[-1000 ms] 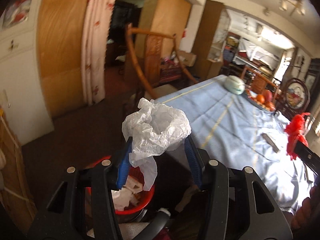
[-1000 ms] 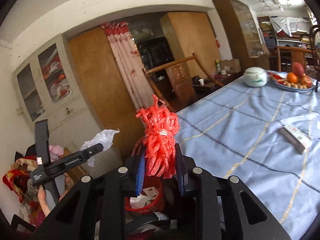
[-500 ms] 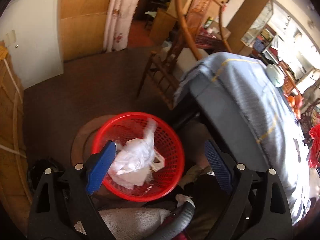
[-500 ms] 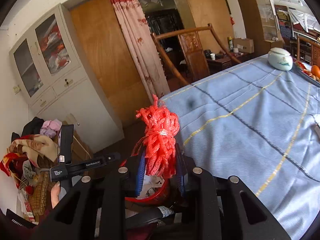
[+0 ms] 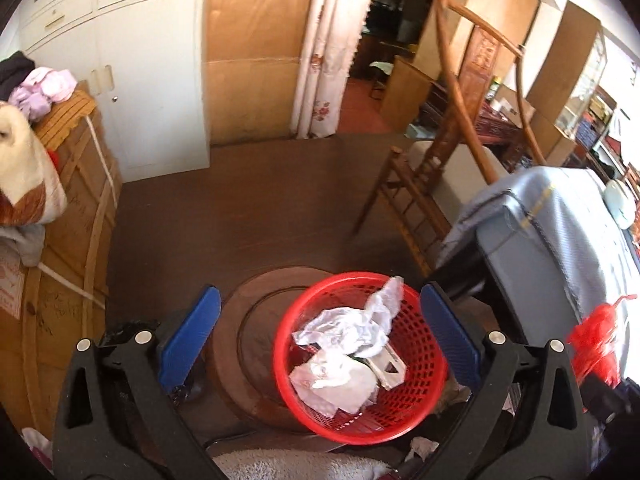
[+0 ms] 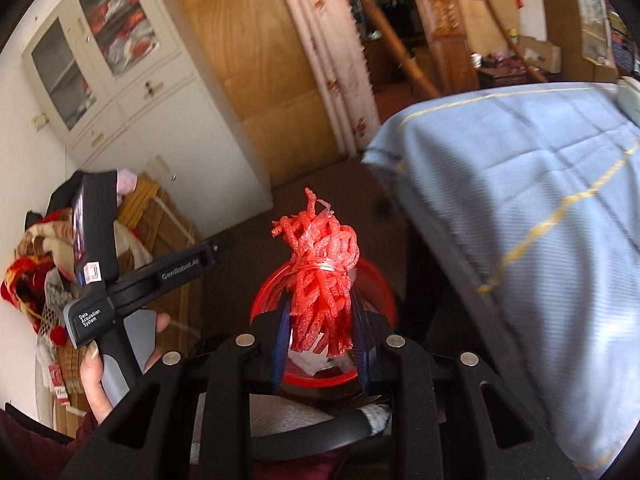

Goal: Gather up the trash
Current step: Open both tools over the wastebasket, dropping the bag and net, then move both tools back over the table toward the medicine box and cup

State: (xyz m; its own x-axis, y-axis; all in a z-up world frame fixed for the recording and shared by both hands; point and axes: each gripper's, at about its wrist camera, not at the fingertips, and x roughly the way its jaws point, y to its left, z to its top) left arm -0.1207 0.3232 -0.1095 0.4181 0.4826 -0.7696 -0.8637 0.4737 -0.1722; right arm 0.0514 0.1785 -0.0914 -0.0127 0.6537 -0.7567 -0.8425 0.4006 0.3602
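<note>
Dropping trash in red basket (image 5: 434,354) on floor.
Left hand-held gripper (image 5: 320,344) just opened wide, empty; plastic bag (image 5: 352,330) in basket. Right hand-held gripper (image 6: 320,332) clamps red foam net (image 6: 322,280) above basket; next: let go.

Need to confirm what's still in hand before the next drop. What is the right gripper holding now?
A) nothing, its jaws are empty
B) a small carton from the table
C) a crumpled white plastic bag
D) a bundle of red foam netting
D: in the right wrist view the right gripper has its jaws closed on the red foam netting bundle, above the red basket.
</note>
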